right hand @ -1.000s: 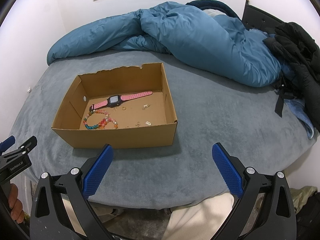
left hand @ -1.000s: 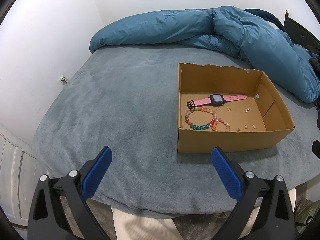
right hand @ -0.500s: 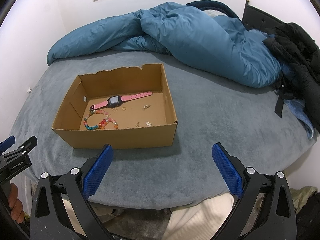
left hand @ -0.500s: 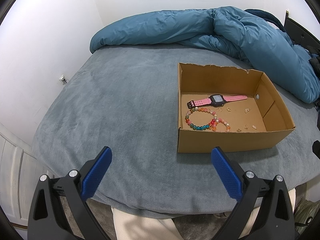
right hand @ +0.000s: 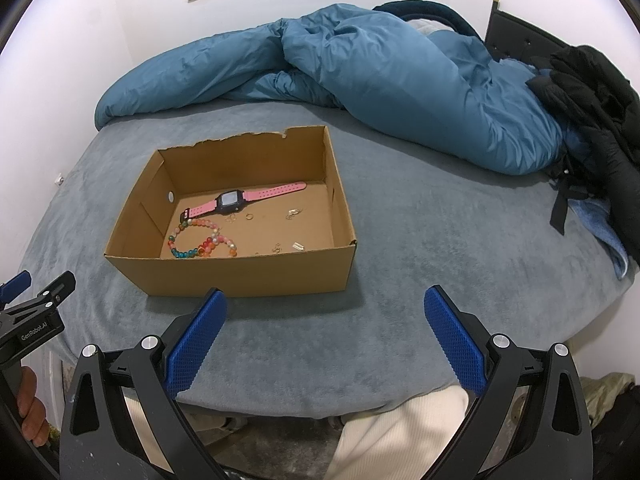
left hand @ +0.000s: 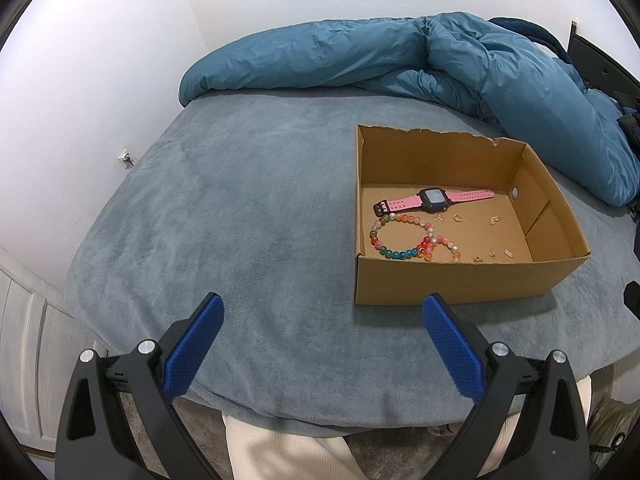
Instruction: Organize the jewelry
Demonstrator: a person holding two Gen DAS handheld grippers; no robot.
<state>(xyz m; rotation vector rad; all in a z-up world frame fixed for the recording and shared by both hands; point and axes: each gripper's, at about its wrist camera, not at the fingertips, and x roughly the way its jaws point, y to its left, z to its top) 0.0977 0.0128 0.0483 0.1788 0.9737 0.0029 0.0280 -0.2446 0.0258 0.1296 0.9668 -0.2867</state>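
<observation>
An open cardboard box sits on the grey-blue bed. Inside lie a pink watch, a multicoloured bead bracelet and several tiny gold pieces. My left gripper hovers open at the bed's near edge, to the left of and in front of the box. Wide open too, my right gripper hangs just in front of the box's right front corner. Neither holds anything.
A rumpled blue duvet lies along the far side of the bed. Black clothing is piled at the right. The bed's blanket stretches bare left of the box. A person's cream-trousered legs show below.
</observation>
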